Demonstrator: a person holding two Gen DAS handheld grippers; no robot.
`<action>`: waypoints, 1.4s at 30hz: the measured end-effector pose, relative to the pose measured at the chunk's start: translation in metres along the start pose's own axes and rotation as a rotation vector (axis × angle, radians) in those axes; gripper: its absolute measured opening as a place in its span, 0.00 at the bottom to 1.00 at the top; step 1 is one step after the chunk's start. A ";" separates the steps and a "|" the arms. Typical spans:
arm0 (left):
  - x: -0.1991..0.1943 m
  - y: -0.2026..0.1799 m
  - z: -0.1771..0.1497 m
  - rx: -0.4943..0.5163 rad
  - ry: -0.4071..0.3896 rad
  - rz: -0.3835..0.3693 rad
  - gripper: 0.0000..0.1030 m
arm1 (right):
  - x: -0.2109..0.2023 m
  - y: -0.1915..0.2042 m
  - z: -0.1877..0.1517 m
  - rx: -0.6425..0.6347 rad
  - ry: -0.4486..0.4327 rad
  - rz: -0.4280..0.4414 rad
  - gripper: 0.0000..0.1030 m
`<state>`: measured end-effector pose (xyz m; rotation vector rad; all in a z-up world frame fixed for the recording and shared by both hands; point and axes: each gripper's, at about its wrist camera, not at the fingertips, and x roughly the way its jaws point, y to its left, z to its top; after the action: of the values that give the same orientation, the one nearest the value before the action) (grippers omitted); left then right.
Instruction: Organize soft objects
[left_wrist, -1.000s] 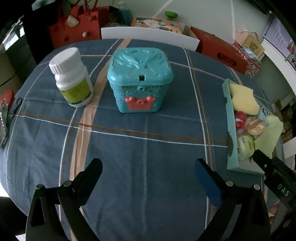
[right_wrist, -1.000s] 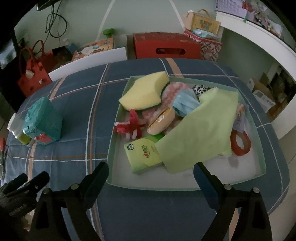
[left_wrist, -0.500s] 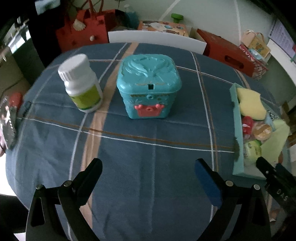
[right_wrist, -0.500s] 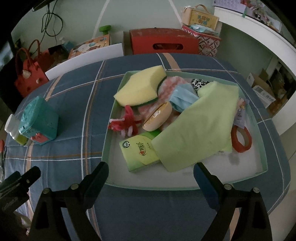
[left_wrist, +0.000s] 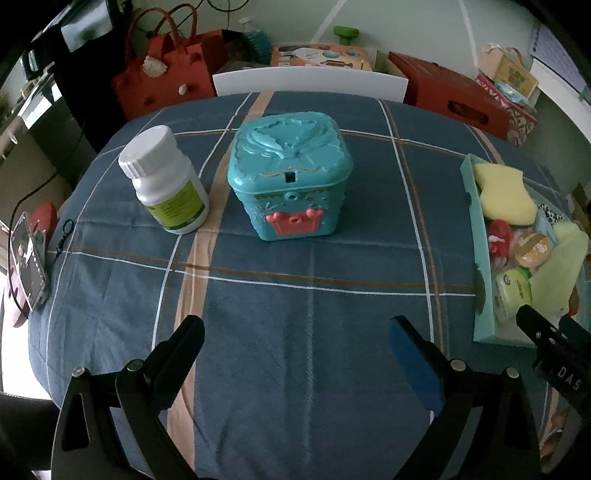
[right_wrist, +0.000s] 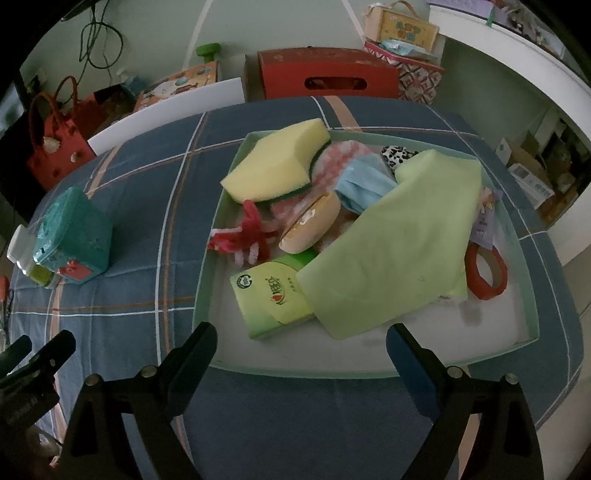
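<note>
A round table under a blue plaid cloth (left_wrist: 295, 295) fills both views, with a white chair back (left_wrist: 310, 83), red bags and boxes crowded against the pale green wall behind it.

The right gripper (right_wrist: 301, 338) hangs over the near rim of a shallow teal tray (right_wrist: 532, 295), its jaws spread wide and holding nothing, pointed forward and down along the tray's middle. Just ahead of the fingertips lies a light green cloth (right_wrist: 399, 243), its long axis running diagonally from the near left towards the far right, partly covering a green tissue pack (right_wrist: 269, 299) that lies flat with one corner towards the gripper. Beyond these are a red and white fuzzy toy (right_wrist: 245, 236), a tan bun-shaped squishy (right_wrist: 310, 229), a blue face mask (right_wrist: 360, 184) and a yellow sponge (right_wrist: 277, 162) whose length angles from near left to far right, propped on the tray's far left rim. A red ring (right_wrist: 485, 271) rests at the cloth's right edge.

The left gripper (left_wrist: 295, 334) is likewise spread and empty, hovering above bare cloth and aimed at a teal lidded box (left_wrist: 290, 177) standing upright, its red clasp facing the camera. A white pill bottle (left_wrist: 164, 181) stands just left of it, apart. The tray sits well off to the right.
</note>
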<state>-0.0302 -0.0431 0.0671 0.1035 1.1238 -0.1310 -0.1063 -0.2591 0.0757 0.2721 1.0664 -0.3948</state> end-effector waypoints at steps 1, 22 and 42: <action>0.000 -0.001 0.000 0.003 0.001 0.000 0.96 | 0.000 0.000 0.000 0.001 0.000 0.000 0.92; 0.002 -0.002 -0.001 0.004 0.014 0.006 0.96 | 0.001 0.000 -0.001 -0.002 0.005 -0.002 0.92; 0.008 -0.002 -0.001 0.004 0.040 0.008 0.96 | 0.004 0.000 -0.003 -0.007 0.013 -0.005 0.92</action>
<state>-0.0278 -0.0455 0.0594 0.1146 1.1632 -0.1241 -0.1067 -0.2585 0.0709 0.2661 1.0809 -0.3947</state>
